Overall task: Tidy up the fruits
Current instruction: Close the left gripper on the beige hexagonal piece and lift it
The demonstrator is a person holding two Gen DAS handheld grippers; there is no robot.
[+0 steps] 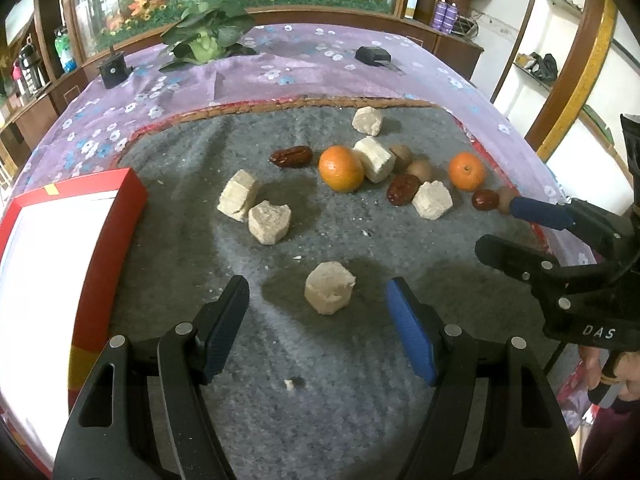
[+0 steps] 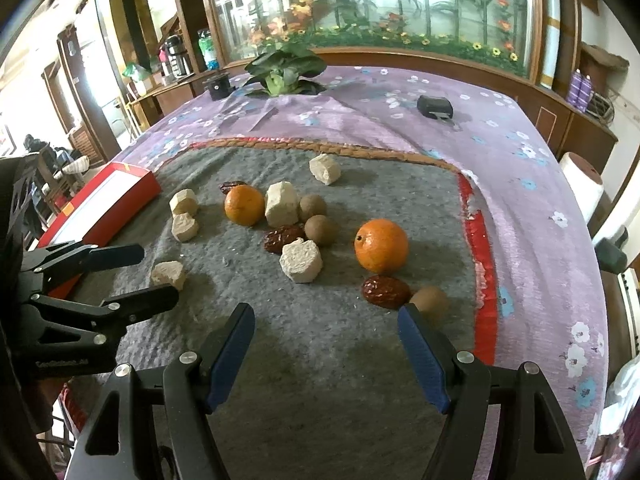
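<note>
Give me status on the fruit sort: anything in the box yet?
Done: nothing visible; what shows of the red box looks empty. In hand: nothing; left gripper is open around a beige block, right gripper open, empty. Left: both oranges, the red dates, brown round fruits and beige blocks, all loose on the grey mat.

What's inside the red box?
The red box looks empty: only a bright white inside shows, with no fruit in it. The glare washes out the bottom, and part of the box runs out of view, so small things there could be missed.
</note>
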